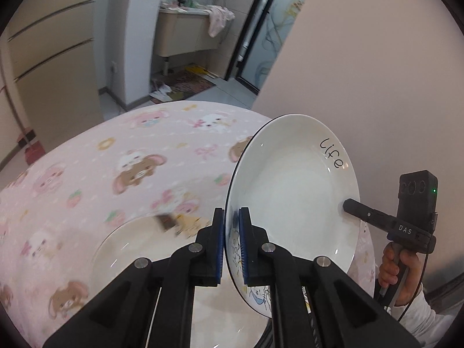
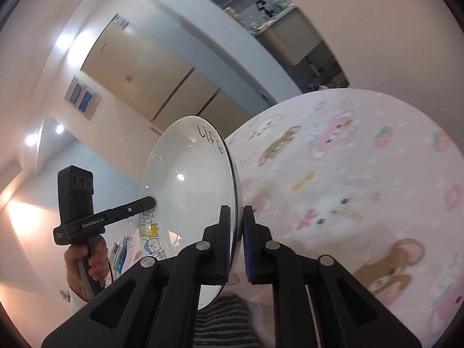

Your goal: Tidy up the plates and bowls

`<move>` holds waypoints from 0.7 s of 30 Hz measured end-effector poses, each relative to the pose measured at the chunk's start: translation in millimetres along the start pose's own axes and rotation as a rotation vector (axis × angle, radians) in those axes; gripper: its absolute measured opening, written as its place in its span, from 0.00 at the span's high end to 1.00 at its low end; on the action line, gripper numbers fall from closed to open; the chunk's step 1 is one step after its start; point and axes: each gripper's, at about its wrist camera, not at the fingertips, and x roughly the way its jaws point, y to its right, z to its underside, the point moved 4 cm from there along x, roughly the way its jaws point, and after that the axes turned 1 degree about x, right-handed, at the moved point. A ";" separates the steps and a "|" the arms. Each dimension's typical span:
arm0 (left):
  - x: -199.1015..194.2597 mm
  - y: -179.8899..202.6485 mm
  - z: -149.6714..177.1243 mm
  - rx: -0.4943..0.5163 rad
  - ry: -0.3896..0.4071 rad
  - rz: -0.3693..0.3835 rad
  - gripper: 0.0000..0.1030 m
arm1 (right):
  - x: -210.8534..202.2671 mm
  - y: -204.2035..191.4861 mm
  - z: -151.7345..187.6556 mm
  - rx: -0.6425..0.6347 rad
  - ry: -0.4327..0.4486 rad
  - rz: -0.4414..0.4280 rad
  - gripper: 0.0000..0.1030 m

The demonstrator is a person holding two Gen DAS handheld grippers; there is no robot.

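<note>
Both the left gripper (image 1: 231, 243) and right gripper (image 2: 236, 245) pinch opposite rims of the white "life" plate (image 1: 293, 191), lifted mid-carry at frame centre above the second plate (image 1: 121, 249) at lower left, likely next lowered level onto it.

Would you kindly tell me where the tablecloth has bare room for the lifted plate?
Free: the pink tablecloth beyond the second plate, toward its far edge. Crowded: nearside, where that plate lies below the lifted plate, gripped by left claw and right claw.

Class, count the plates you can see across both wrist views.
2. The "Life" plate is clamped at opposite rims by the left gripper and right gripper. A second plate lies on the pink tablecloth. Others may be hidden.
</note>
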 end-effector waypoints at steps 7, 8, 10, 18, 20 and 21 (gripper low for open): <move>-46.1 -61.0 52.0 -0.095 0.021 -0.070 0.91 | 55.5 -45.7 39.0 -0.068 -0.121 -0.049 0.91; -49.5 -67.6 55.5 -0.109 0.023 -0.065 0.91 | 62.1 -52.5 44.4 -0.088 -0.133 -0.045 0.91; -57.2 -80.0 61.0 -0.131 0.040 -0.059 0.91 | 74.3 -62.9 51.5 -0.101 -0.152 -0.048 0.91; -62.5 -102.0 79.3 -0.159 0.071 -0.076 0.91 | 109.1 -80.2 53.7 -0.174 -0.222 0.017 0.90; -57.2 -108.3 83.0 -0.177 0.060 -0.059 0.91 | 112.1 -80.0 53.9 -0.182 -0.231 0.026 0.90; -56.8 -109.1 85.2 -0.177 0.055 -0.055 0.91 | 112.5 -78.4 55.3 -0.187 -0.235 0.032 0.90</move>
